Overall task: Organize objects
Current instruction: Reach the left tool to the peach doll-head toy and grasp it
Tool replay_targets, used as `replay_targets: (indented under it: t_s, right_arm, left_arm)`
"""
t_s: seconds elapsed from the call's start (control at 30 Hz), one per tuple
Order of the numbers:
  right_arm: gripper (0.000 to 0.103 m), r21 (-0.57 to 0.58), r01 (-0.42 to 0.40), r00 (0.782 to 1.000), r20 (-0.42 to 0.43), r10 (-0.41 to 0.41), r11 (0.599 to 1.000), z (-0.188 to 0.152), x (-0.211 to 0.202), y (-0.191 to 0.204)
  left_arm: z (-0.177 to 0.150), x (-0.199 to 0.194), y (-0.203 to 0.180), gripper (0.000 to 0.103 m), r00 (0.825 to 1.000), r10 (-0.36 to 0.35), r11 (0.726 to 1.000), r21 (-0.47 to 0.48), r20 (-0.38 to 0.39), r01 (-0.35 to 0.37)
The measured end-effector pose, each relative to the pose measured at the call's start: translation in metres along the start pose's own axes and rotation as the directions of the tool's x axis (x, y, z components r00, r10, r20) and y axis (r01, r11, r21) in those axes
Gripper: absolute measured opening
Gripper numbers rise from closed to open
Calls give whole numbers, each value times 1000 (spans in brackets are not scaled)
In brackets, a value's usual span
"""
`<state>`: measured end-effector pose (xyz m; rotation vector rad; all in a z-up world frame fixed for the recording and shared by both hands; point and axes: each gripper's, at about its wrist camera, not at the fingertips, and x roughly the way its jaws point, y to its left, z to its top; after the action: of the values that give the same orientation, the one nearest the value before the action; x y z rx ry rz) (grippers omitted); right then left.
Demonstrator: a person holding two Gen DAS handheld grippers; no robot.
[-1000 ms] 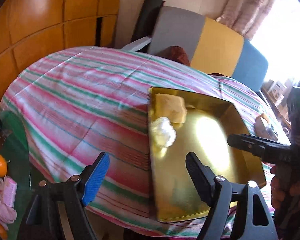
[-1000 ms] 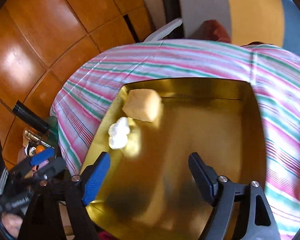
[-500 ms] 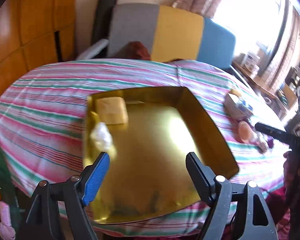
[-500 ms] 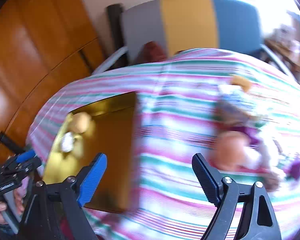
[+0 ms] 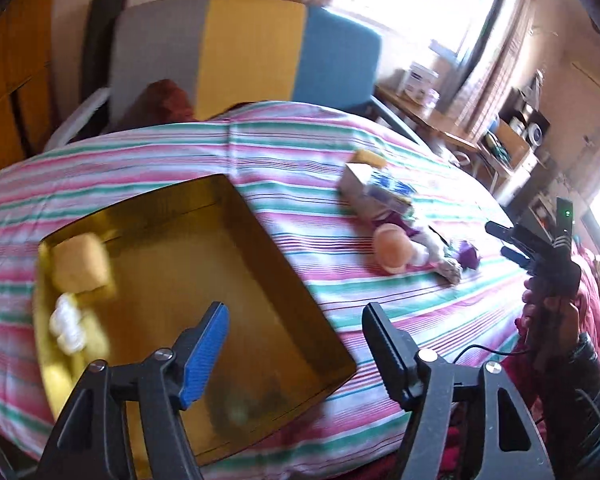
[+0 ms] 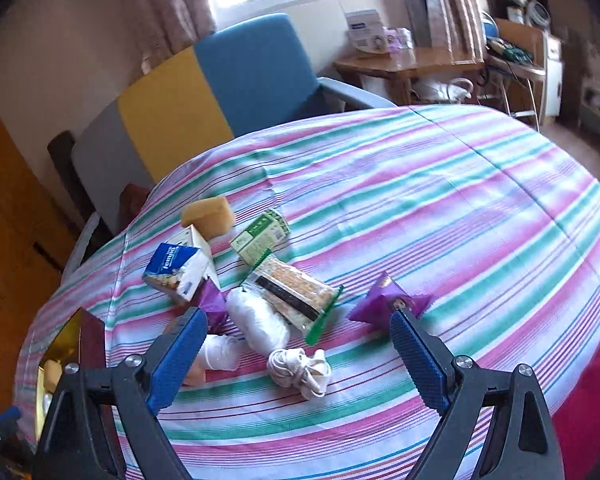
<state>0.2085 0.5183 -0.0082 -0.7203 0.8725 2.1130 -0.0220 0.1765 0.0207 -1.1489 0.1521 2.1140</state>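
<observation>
A gold tray [image 5: 284, 264] lies on the striped tablecloth and holds a yellow sponge [image 5: 82, 266] and a white wad [image 5: 66, 322]. My left gripper [image 5: 294, 338] is open and empty above the tray's near right corner. My right gripper [image 6: 294, 354] is open and empty above a pile of loose items: a coiled white cord [image 6: 300, 368], a white bundle [image 6: 258, 320], a snack pack [image 6: 292, 292], a blue-white carton [image 6: 178, 270], a green box [image 6: 262, 234], a yellow sponge [image 6: 208, 212] and a purple packet [image 6: 384, 296]. A doll [image 5: 394, 248] lies beside the pile.
The striped tablecloth [image 6: 440, 208] covers the round table. A grey, yellow and blue chair [image 6: 220, 80] stands behind it. A wooden side table [image 6: 408, 64] with small items stands by the window. The tray's edge [image 6: 58, 344] shows at the far left of the right wrist view.
Both grippers have swung right, away from the tray toward the pile of loose items. The right gripper now looks over the pile instead of the tray. Both stay open.
</observation>
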Motion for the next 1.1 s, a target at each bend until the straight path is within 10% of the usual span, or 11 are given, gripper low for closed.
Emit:
replay_targets:
  t_s: [0.4, 1.1]
  right_arm:
    - [94, 74, -113, 994, 4, 113, 991, -3, -4, -4]
    - [95, 91, -158, 986, -37, 162, 983, -4, 3, -8]
  left_arm:
    - [33, 104, -93, 61, 979, -99, 990, 82, -179, 115]
    - [57, 224, -86, 66, 921, -288, 944, -242, -261, 227]
